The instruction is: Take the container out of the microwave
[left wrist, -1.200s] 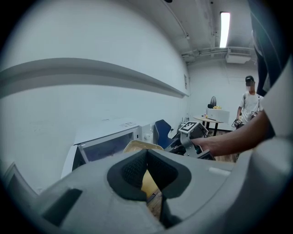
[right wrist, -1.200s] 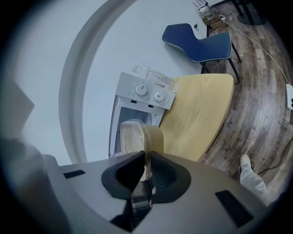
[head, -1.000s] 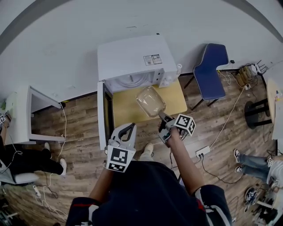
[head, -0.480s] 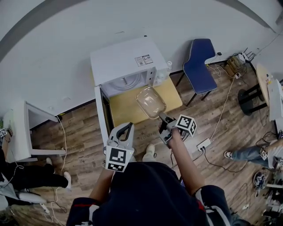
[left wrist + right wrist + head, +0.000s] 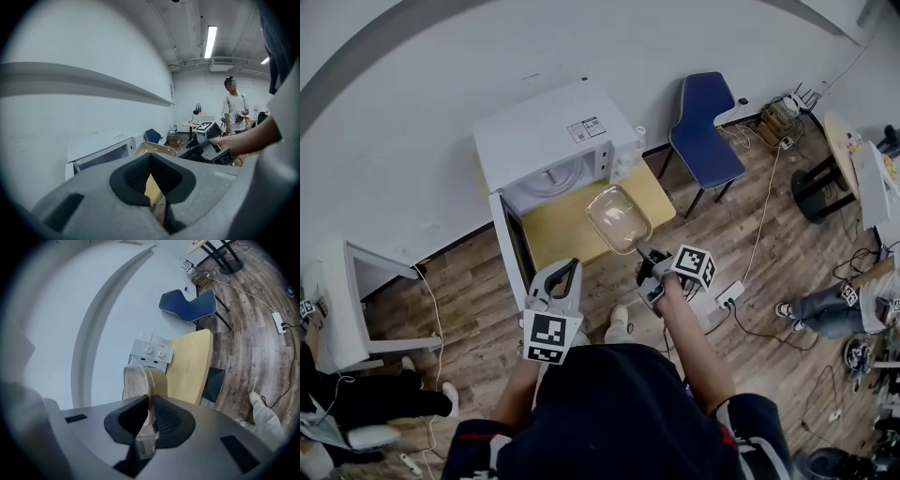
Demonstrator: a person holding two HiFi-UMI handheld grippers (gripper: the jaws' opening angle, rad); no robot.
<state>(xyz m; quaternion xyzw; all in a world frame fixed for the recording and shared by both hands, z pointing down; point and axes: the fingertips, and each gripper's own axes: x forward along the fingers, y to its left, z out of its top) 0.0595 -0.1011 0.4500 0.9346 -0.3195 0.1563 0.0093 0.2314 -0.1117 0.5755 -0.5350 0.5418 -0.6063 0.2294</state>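
**Container** (image 5: 619, 218): clear, rounded-rectangular, lidded. Centre of the head view, outside the microwave and above the yellow table (image 5: 572, 234). It is tilted and held by its lower-right rim.

**Right gripper** (image 5: 644, 253): jaws clamped on the container's rim. In its own view the rim runs between the pads (image 5: 161, 420), and the container (image 5: 138, 380) rises just above them. Its cube carries black-and-white square markers, with no lettering.

**Left gripper** (image 5: 572, 267): lower centre-left of the head view, clear of the table. Jaws drawn together with nothing between them (image 5: 154, 194). A square marker faces the camera.

**Microwave** (image 5: 553, 141): white, upper centre-left, standing on the table. Its door (image 5: 508, 267) is swung out toward the lower left. A label (image 5: 587, 129) on the top panel has print too small to read. Two dials (image 5: 154, 350) show in the right gripper view, their markings illegible.

**Chair** (image 5: 703, 131): blue, upper right, beside the table.

**Power strip** (image 5: 729, 295): white, on the wooden floor right of centre.

**Floor lettering** (image 5: 240, 390): too distorted to read.
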